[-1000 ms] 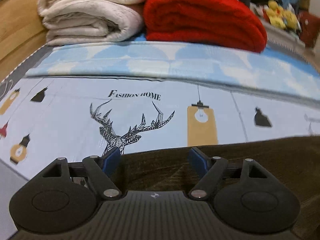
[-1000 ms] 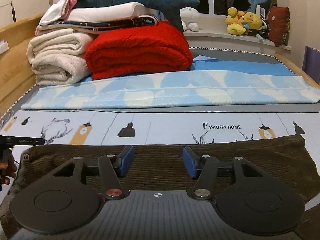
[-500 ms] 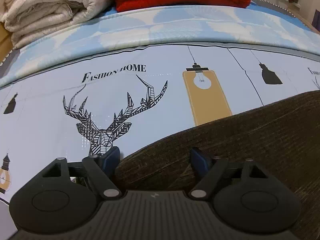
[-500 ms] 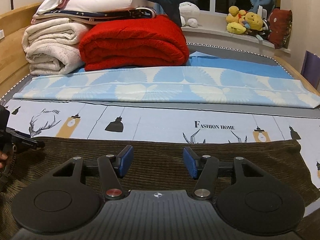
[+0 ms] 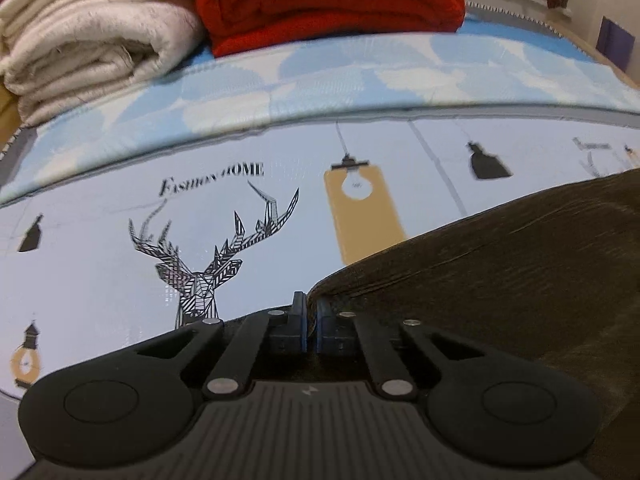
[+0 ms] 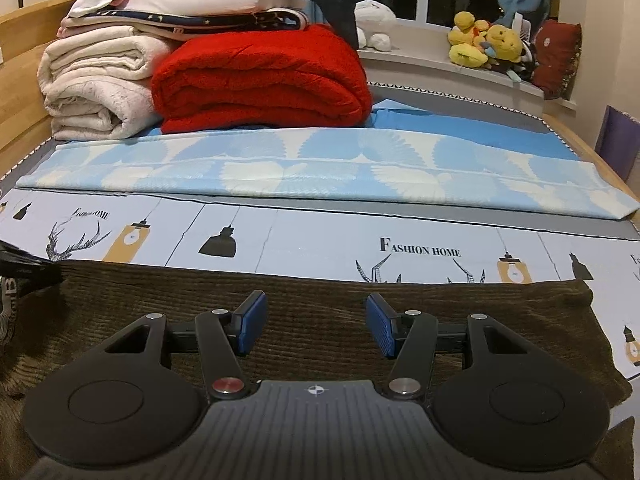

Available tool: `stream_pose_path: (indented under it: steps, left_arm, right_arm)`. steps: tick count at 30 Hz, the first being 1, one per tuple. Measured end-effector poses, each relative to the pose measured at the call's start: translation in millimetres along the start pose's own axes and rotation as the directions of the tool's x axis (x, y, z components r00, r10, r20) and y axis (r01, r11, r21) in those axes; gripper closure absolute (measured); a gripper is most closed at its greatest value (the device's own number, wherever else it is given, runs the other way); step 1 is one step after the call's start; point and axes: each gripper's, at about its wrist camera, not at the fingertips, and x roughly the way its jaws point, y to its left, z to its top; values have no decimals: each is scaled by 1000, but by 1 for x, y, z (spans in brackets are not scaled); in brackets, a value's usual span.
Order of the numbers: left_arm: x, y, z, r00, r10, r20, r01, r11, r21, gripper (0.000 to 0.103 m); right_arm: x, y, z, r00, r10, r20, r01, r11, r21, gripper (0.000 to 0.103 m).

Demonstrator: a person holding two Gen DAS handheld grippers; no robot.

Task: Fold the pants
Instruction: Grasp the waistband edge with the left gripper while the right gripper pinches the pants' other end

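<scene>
Dark brown corduroy pants [image 6: 320, 304] lie flat across the printed bed sheet [image 6: 320, 240]. In the left wrist view my left gripper [image 5: 311, 310] is shut on the left corner of the pants [image 5: 500, 280], and the cloth rises in a ridge from the pads. In the right wrist view my right gripper [image 6: 316, 320] is open and empty, low over the middle of the pants. The left gripper [image 6: 24, 268] shows as a dark shape at the pants' left end.
A folded red blanket [image 6: 260, 80] and cream blankets [image 6: 92, 88] are stacked at the back of the bed. A folded light blue sheet [image 6: 320, 168] lies in front of them. Plush toys [image 6: 484, 44] sit on the window ledge. A wooden bed frame [image 6: 20, 60] runs along the left.
My left gripper has closed on the pants' corner; it was open before. The right gripper has stayed open over the pants, with little movement.
</scene>
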Motion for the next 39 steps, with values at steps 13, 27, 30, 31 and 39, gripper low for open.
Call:
stream_pose_path:
  steps: [13,27,30,31,39]
  left_arm:
    - [-159,-69,-83,999,-12,34,9,995,102,101]
    - [-165,6,-145,972,-224,-73,157,847,-507,61]
    - [-147,16,-154,946,-286,-152,138,780,-610,53]
    - [-140,19,-158,936,-304,-178,124,756,-643,52]
    - [-107,36,-170,903,-346,-255,32,645,-763,37]
  right_arm:
    - [-25,-35,-7,999,-31,15,28,984,174,47]
    - [-59,-101,-29,997,-75,0,69,914,399,47]
    - [-59,-121,-33,996,-88,-13,84,888,452,47]
    - [-58,-128,-35,996,-89,-17,87,876,474,47]
    - [-35,-186,-46,997,-60,-46,75,736,673,52]
